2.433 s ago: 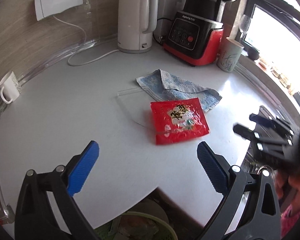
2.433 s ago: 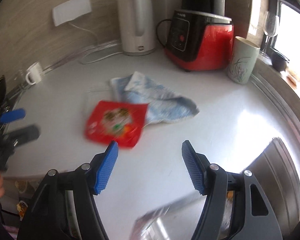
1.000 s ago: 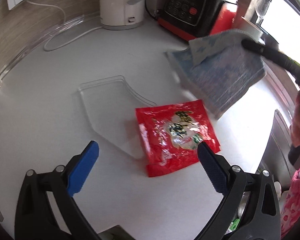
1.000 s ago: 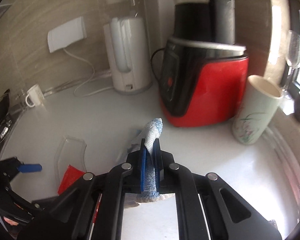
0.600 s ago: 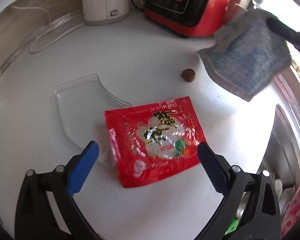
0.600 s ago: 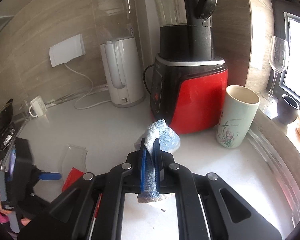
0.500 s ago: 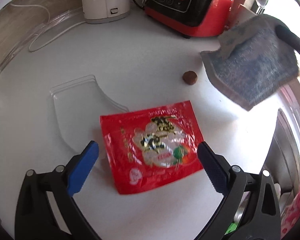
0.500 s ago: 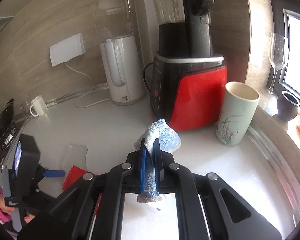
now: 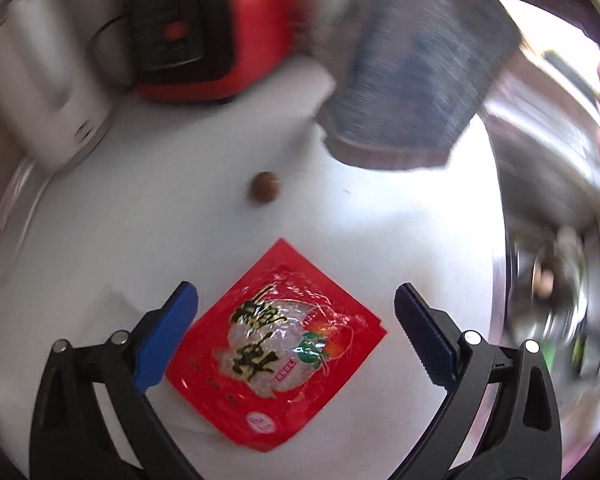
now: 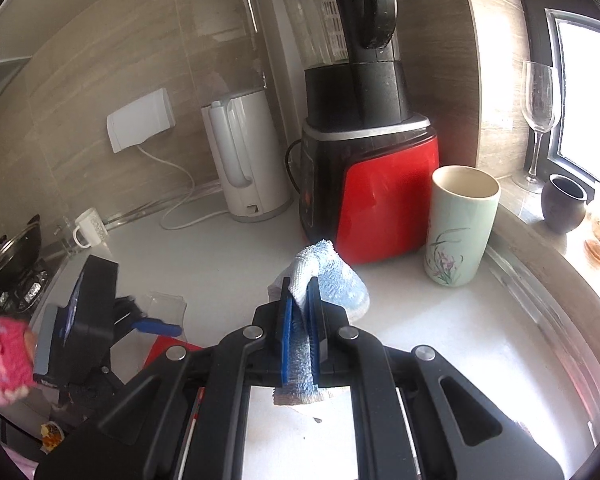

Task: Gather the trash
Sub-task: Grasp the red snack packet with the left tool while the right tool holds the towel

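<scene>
White kitchen countertop (image 9: 340,216) backed by beige wall tile carries everything here. Over it the left gripper (image 9: 296,332) has its two blue-padded fingers (image 9: 164,340) spread wide with nothing between them, straddling one red snack wrapper (image 9: 276,344) that lies flat on the counter. The wrapper sits turned like a diamond, one corner pointing away toward the red blender (image 9: 216,32) and the opposite corner toward the camera; half a second ago it lay squarer to the fingers and a little further from them, so the view has rotated and closed in, and the left wrist picture is now smeared with motion. Beyond the wrapper, toward the blender, rests one small brown round scrap (image 9: 265,187), well apart from the wrapper. The right gripper (image 10: 300,320) is clamped tight on one blue towel (image 10: 324,276), the cloth bunched up out of the pads and hanging clear of the counter; in the left wrist view it hangs to the right of the blender, as it did half a second ago. Just left of the blender stands one white electric kettle (image 10: 246,160), and just right of it one pale green cup (image 10: 460,224) with a flower print. One wine glass (image 10: 540,108) stands on the sill further right of the blender. A clear plastic tray (image 10: 166,306) lies well left of the blender, beside the left gripper.
</scene>
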Demonstrator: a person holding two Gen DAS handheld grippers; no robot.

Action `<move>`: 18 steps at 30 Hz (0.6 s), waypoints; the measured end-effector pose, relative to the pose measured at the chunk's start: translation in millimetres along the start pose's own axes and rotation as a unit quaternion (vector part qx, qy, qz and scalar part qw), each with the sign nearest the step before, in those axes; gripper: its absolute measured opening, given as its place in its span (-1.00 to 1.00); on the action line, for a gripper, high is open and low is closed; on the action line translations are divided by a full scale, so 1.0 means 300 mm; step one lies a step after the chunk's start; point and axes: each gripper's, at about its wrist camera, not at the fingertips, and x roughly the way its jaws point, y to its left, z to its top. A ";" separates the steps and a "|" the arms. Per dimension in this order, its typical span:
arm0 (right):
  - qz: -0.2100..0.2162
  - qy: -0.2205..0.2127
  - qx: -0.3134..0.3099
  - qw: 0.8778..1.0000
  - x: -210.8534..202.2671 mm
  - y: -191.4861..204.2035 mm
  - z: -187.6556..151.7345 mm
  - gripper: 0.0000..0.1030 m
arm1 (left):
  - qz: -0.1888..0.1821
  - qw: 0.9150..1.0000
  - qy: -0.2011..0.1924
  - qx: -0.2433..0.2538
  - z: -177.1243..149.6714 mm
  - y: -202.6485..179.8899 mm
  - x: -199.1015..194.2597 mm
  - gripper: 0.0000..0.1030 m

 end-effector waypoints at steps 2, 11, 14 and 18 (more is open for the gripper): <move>0.001 0.002 0.002 1.000 -0.003 0.001 -0.007 -0.85 | -0.009 0.997 0.025 0.073 0.004 -0.020 0.025 0.83; 0.004 0.015 0.009 1.000 0.004 0.000 -0.037 -0.85 | -0.070 0.976 0.089 0.185 -0.004 0.005 0.119 0.84; 0.006 0.016 0.016 1.000 0.011 -0.005 -0.040 -0.85 | -0.085 0.977 0.089 0.175 0.004 0.031 0.126 0.76; 0.006 0.015 0.023 1.000 0.022 -0.003 -0.035 -0.85 | -0.101 0.977 0.085 0.167 -0.005 0.042 0.107 0.34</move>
